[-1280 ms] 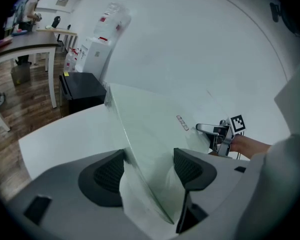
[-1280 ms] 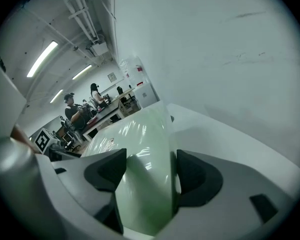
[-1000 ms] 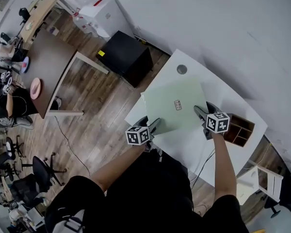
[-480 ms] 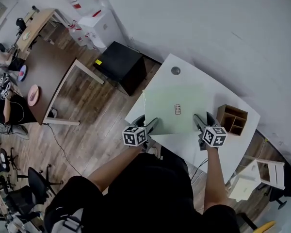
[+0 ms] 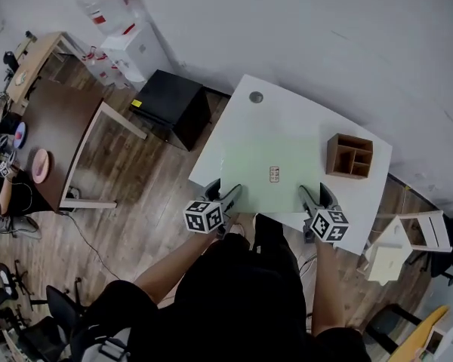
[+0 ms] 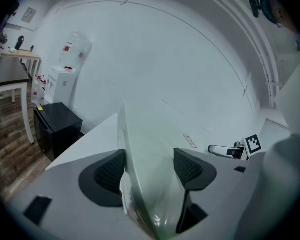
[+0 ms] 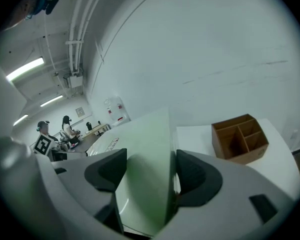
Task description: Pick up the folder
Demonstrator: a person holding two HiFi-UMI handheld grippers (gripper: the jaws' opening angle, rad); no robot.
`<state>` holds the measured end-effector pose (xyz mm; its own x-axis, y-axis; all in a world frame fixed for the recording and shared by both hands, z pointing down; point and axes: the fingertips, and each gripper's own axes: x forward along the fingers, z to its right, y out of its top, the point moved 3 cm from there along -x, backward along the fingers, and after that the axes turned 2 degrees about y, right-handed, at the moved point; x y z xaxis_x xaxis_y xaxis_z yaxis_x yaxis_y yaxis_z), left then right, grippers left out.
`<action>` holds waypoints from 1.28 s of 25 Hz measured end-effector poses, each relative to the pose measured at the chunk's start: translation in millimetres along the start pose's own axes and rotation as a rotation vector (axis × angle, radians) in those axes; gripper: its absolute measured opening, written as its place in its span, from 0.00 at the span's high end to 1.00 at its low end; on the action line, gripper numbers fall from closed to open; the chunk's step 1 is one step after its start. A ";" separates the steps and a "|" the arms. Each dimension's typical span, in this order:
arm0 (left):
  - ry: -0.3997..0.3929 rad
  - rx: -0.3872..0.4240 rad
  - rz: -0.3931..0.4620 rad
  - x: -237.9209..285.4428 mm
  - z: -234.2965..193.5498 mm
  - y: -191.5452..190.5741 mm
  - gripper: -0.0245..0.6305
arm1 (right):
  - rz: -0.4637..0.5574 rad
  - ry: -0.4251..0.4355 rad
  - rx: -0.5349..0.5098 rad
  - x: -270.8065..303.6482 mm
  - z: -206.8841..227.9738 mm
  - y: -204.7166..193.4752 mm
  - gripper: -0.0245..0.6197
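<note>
Left gripper (image 6: 149, 170): jaws closed on the near left corner of the folder (image 5: 266, 161), one dark pad against each face of the sheet. Right gripper (image 7: 146, 176): jaws likewise pinching the folder at its near right corner. Folder: pale green, flat, held by its near edge between both grippers and reaching away from the person over the white table (image 5: 266, 110); whether its far edge touches the tabletop cannot be told. Small printed label (image 5: 274, 174) on its upper face, near the middle of the near half. Wooden compartment organiser (image 5: 351, 155): on the table beyond the right gripper, apart from the folder. Black cabinet (image 5: 170, 105): on the wood floor left of the table.
</note>
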<state>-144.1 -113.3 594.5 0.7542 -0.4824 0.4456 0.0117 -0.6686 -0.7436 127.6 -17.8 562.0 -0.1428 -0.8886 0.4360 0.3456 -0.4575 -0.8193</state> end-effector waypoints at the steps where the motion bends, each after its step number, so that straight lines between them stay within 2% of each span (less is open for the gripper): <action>1: -0.012 0.007 -0.001 -3.3 5.3 -3.7 0.49 | 0.010 -0.018 0.014 -11.9 -0.4 -6.3 0.47; 6: -0.063 0.071 -0.016 -4.9 38.5 -14.1 0.49 | 0.064 -0.105 0.104 -68.5 7.1 -34.1 0.47; 12: -0.109 0.131 0.005 -0.4 84.5 -16.2 0.49 | 0.143 -0.148 0.147 -121.1 21.9 -42.5 0.47; 23: -0.137 0.147 0.047 18.4 189.9 -33.6 0.49 | 0.230 -0.197 0.159 -214.8 79.7 -28.1 0.47; 32: -0.151 0.169 0.093 37.6 269.3 -44.3 0.49 | 0.289 -0.218 0.113 -275.5 129.5 -8.2 0.47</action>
<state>60.6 50.6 510.0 0.8465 -0.4392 0.3008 0.0373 -0.5148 -0.8565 284.2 235.1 496.8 0.1724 -0.9468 0.2719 0.4449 -0.1714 -0.8790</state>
